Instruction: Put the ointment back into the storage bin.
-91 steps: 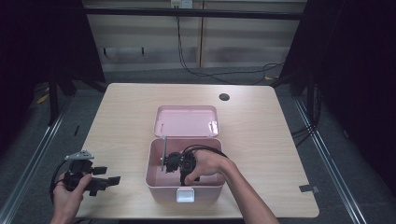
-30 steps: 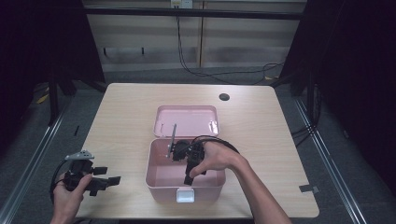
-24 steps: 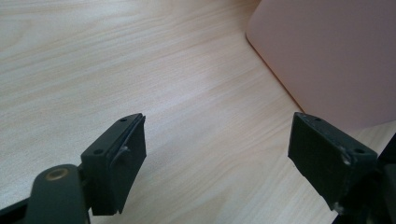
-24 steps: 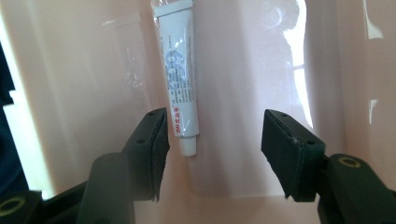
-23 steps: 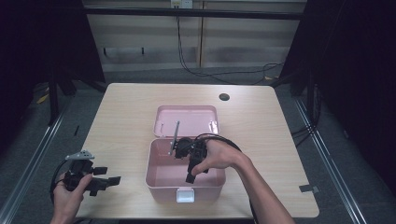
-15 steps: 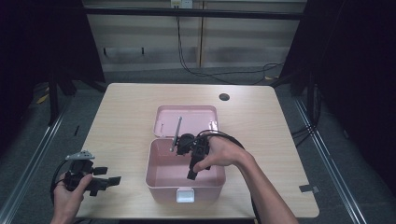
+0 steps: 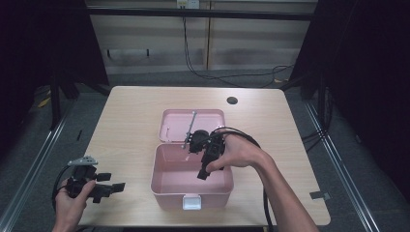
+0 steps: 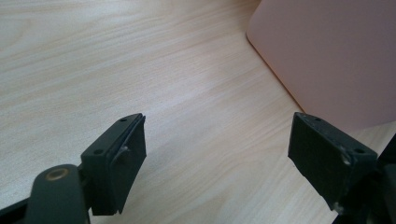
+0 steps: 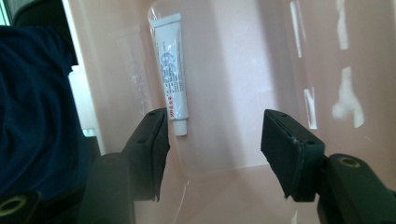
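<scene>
The right claw (image 7: 202, 173) hangs over the open pink box (image 7: 192, 198) with jaws wide apart and empty. A white tube (image 9: 171, 77) lies on the box floor just beyond them. The left claw (image 7: 112, 188), also wide open and empty, rests on the bench (image 7: 130, 121) left of the box.

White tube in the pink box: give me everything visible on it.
The white tube is a small squeeze tube, plastic by its look, with a flat crimped end, small print too blurred to read and a white cap. It lies lengthwise on the floor of the pink box, close beside one side wall. Its cap end points toward the right gripper, whose jaws stand open and apart from it. Nothing grips it.
</scene>
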